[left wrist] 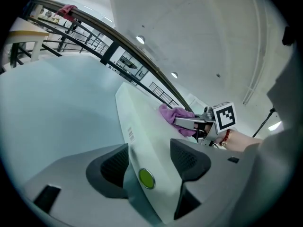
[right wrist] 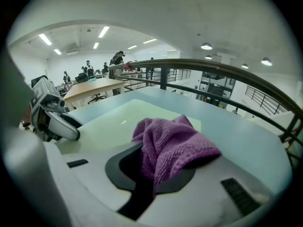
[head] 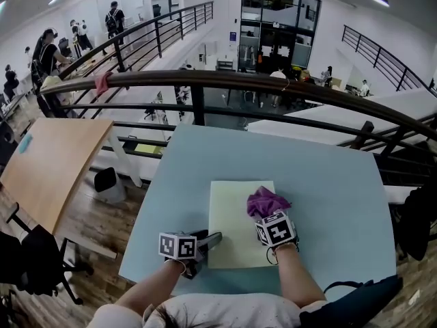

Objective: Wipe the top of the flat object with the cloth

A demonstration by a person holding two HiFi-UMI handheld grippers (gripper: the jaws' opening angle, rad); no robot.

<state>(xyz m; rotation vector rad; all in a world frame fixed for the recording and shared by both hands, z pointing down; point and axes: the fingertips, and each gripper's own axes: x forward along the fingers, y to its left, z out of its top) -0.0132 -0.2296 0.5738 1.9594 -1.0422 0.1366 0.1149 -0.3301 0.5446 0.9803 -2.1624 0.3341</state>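
A pale green flat board [head: 239,217] lies in the middle of the light blue table [head: 334,203]. My left gripper [head: 214,238] is shut on the board's near left edge; in the left gripper view the board [left wrist: 142,112], with a green dot on it, runs between the jaws of the left gripper [left wrist: 149,167]. My right gripper [head: 265,214] is shut on a crumpled purple cloth [head: 266,201], which rests on the right part of the board. In the right gripper view the cloth [right wrist: 173,143] bulges out of the right gripper [right wrist: 154,167] over the board [right wrist: 118,122].
A dark curved railing [head: 205,80] runs just beyond the table's far edge, with a drop behind it. A wooden table [head: 54,162] and a black chair [head: 34,258] stand at the left. A dark bag [head: 362,299] lies at the near right corner.
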